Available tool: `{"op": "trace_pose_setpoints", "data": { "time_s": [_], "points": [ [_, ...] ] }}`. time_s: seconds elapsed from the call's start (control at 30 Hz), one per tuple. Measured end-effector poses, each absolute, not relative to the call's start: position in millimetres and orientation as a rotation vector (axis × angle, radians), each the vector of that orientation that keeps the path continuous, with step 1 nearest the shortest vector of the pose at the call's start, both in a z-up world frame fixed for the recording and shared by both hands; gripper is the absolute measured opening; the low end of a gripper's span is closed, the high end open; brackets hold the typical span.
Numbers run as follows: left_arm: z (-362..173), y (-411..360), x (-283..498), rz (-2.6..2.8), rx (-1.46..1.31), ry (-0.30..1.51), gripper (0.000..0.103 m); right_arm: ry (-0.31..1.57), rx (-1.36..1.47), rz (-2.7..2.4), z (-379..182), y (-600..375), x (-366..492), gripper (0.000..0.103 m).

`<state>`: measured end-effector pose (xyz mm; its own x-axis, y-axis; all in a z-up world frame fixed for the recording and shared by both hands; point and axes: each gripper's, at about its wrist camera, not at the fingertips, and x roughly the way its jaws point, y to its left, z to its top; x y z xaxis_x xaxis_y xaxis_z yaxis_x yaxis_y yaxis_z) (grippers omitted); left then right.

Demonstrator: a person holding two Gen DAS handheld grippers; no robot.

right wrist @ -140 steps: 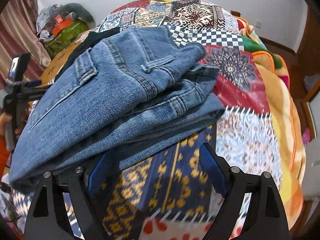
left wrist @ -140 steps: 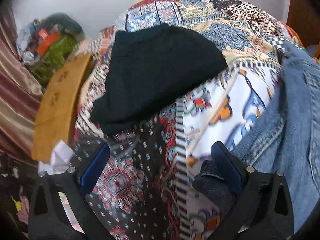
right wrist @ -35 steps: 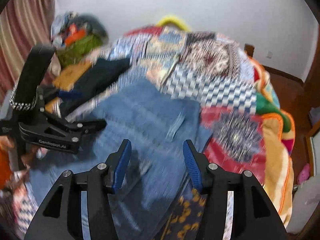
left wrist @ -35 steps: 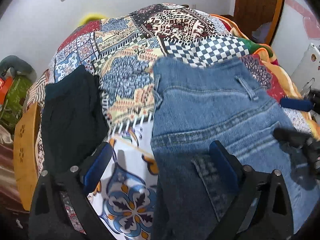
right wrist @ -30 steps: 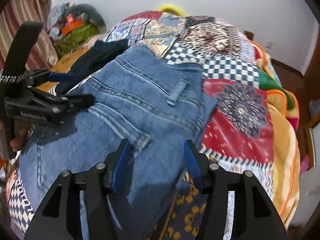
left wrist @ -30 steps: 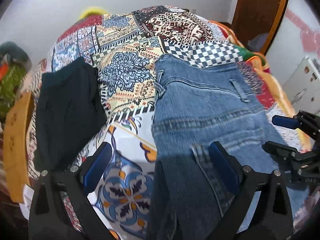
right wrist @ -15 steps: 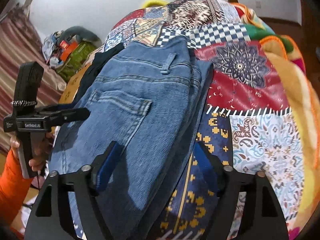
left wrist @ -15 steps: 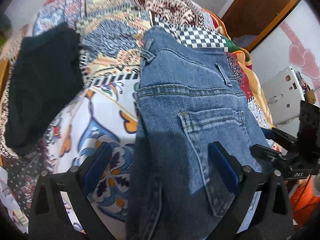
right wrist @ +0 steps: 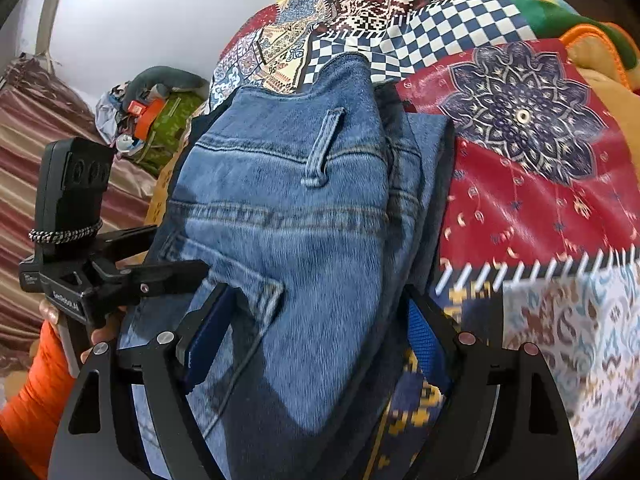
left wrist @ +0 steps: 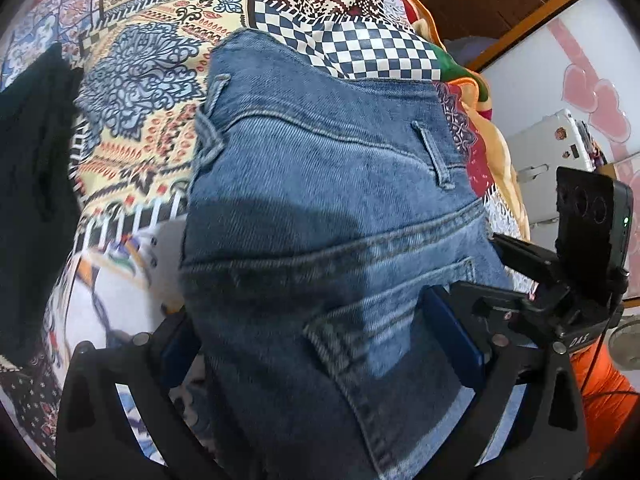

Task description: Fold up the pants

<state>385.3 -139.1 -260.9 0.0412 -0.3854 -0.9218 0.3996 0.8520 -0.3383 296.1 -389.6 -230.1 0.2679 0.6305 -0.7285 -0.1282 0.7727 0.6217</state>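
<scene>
While right gripper (right wrist: 316, 340) opens, left gripper (left wrist: 320, 344) wide, both straddle folded denim jeans (left wrist: 320, 200).

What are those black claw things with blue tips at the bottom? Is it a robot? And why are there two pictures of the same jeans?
No robot: a person holds a grabbing tool in each hand, each with its own camera. One picture looks along the left tool, the other along the right tool, so each also sees the other one from the side. The folded blue jeans lie on a patchwork bedspread, beside a dark garment. Both tools straddle the jeans with blue pads apart. The right one is opening; nothing is gripped.
</scene>
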Motion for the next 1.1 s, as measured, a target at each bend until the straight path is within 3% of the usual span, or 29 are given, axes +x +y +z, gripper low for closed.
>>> {"op": "trace_pose_setpoints", "data": {
  "time_s": [0.07, 0.13, 0.2, 0.4, 0.73, 0.9, 0.97, 1.03, 1.1],
  "points": [
    [-261.3, -140.8, 386.0, -0.604, -0.004, 1.41, 0.1, 1.199, 0.513, 0.543, -230.5, -392.8, 294.9, 0.079],
    [-259.5, -142.4, 382.2, -0.625, 0.0, 1.403, 0.089, 1.184, 0.5, 0.542, -225.7, -393.9, 288.9, 0.07],
    [-257.9, -139.8, 377.3, -0.633, -0.017, 1.392, 0.085, 1.168, 0.497, 0.548, -219.9, -394.0, 283.1, 0.055],
    [-244.4, -113.5, 343.4, -0.628, -0.055, 1.34, 0.077, 1.163, 0.429, 0.59, -202.5, -380.8, 272.7, 0.037],
    [-232.0, -35.0, 295.4, -0.568, -0.19, 1.325, 0.072, 1.156, 0.268, 0.732, -187.1, -313.3, 265.0, 0.035],
    [-235.0, -45.8, 302.4, -0.583, -0.161, 1.306, 0.072, 1.249, 0.285, 0.764, -197.4, -316.5, 271.4, 0.048],
    [-238.4, -52.2, 310.4, -0.591, -0.177, 1.309, 0.072, 1.259, 0.316, 0.768, -202.2, -321.7, 271.5, 0.048],
    [-239.2, -52.3, 315.6, -0.578, -0.198, 1.309, 0.072, 1.273, 0.363, 0.752, -206.0, -325.0, 273.9, 0.046],
    [-236.1, -58.6, 316.5, -0.559, -0.169, 1.293, 0.072, 1.256, 0.355, 0.73, -201.6, -321.9, 273.1, 0.036]
  ]
}}
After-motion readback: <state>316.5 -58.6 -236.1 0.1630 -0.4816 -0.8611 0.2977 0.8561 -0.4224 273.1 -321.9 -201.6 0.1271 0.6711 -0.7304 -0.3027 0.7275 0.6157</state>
